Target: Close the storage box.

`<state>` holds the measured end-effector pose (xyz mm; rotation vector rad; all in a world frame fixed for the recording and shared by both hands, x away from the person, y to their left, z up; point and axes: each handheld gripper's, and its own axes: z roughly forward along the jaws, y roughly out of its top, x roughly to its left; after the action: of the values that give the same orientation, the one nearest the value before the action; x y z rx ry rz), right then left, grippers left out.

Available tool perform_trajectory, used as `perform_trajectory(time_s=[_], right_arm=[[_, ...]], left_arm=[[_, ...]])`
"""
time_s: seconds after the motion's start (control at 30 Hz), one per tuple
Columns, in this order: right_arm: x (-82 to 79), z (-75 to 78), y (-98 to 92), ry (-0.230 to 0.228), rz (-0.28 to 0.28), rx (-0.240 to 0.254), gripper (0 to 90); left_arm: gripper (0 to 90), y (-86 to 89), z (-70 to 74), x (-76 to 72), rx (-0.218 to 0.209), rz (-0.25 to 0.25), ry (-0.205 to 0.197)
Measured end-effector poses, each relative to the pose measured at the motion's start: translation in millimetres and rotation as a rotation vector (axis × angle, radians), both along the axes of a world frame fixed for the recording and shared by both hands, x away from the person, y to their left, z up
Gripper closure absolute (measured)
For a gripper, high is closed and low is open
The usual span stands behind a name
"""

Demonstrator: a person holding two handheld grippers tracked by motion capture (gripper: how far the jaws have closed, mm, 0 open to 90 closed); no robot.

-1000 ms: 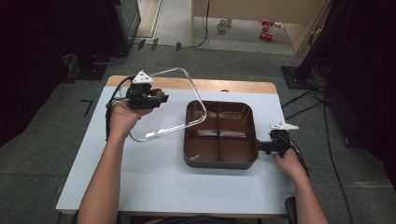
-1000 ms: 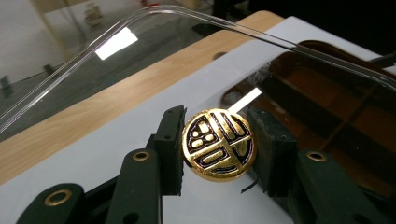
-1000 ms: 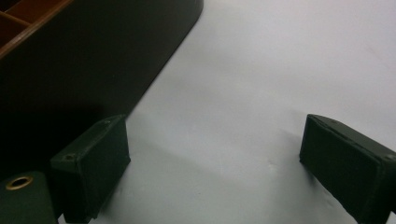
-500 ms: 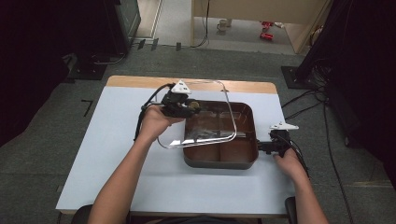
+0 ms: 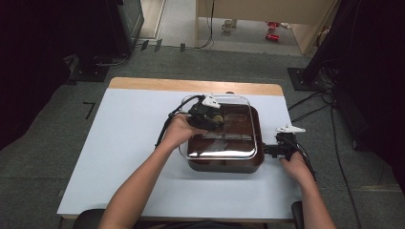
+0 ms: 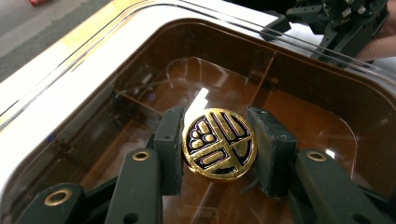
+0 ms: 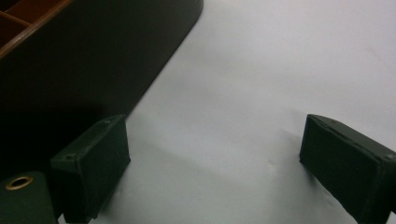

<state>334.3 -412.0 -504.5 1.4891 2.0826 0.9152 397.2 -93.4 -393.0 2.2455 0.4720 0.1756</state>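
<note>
Apparently the job is closing a box, and it looks nearly done: the clear lid (image 5: 219,129) sits over the dark brown box (image 5: 224,162) near the middle of the bench (image 5: 119,157), though whether it is fully seated cannot be told, and letting go is left. Nearest, at four o'clock, the right gripper (image 5: 277,150) rests just beside the box wall, its fingers (image 7: 91,163) spread apart and empty. Farther, the left gripper (image 5: 206,114) has its fingers (image 6: 169,147) clenched on the lid's round gold knob (image 6: 218,143), which lies squarely between them.
</note>
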Motion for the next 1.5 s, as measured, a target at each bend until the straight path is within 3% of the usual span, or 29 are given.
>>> perform_trajectory(time_s=[0.23,0.53,0.9,1.0,1.17,1.4,1.5], right_arm=[[0.0,0.0,0.0,0.000,0.000,0.001,7.8],[0.0,-0.1,0.0,-0.001,0.000,0.000,7.7],[0.0,0.0,0.0,0.001,0.000,-0.001,7.7],[0.0,0.0,0.0,0.001,0.000,-0.001,7.7],[0.0,0.0,0.1,0.001,0.000,-0.001,7.7],[0.0,0.0,0.0,0.000,0.001,-0.001,7.7],[0.0,-0.1,-0.1,-0.001,0.001,-0.002,7.7]], left_arm=[[59.6,-19.6,-12.2,0.9,0.047,-0.011,0.001],[59.6,-32.6,-25.1,-1.0,0.065,-0.024,0.020],[59.4,-31.3,-29.8,-1.4,0.058,-0.024,0.032],[59.3,-32.4,-30.7,-3.0,0.068,-0.028,0.005],[58.2,-30.4,-31.6,-1.0,0.048,-0.023,0.033],[40.8,-26.7,-26.3,-0.8,0.071,0.017,0.062],[36.9,-19.6,-19.8,-0.9,0.054,0.028,0.062]])
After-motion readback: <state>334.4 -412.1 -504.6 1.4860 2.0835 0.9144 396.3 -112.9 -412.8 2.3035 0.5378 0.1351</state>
